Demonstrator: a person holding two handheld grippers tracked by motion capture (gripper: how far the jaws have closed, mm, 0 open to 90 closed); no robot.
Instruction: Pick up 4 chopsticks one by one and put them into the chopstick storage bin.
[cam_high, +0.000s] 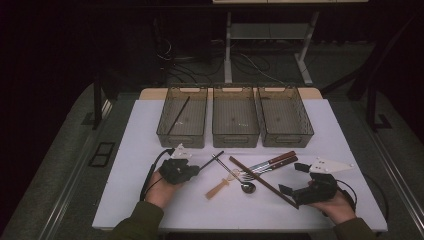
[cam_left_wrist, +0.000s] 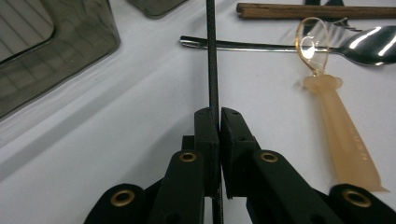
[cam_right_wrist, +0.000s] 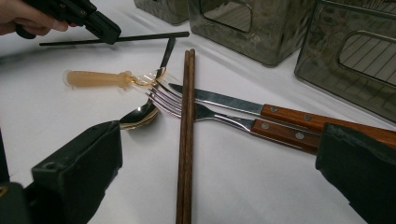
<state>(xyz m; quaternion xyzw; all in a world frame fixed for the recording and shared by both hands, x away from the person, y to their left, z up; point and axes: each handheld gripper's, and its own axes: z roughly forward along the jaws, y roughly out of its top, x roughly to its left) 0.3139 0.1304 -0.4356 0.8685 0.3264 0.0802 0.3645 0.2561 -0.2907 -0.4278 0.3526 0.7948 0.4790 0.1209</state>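
My left gripper (cam_high: 199, 167) (cam_left_wrist: 218, 114) is shut on a thin black chopstick (cam_left_wrist: 212, 56) (cam_right_wrist: 140, 38) that points toward the cutlery pile. In the pile lie a tan plastic spoon (cam_high: 219, 188) (cam_left_wrist: 336, 126), a metal spoon (cam_high: 246, 186) (cam_right_wrist: 140, 114), a pair of brown wooden chopsticks (cam_high: 262, 182) (cam_right_wrist: 187, 121), and a fork (cam_right_wrist: 219, 116) and a knife (cam_high: 277, 160) (cam_right_wrist: 261, 109) with wooden handles. To the right of the pile, my right gripper (cam_high: 294, 179) (cam_right_wrist: 219, 158) stands open, its jaws either side of the brown chopsticks' near end.
Three grey see-through bins (cam_high: 235, 120) stand in a row at the back of the white table (cam_high: 130, 200). Another black chopstick (cam_high: 178, 116) lies in the left bin (cam_high: 182, 134). The table's edges are close behind both hands.
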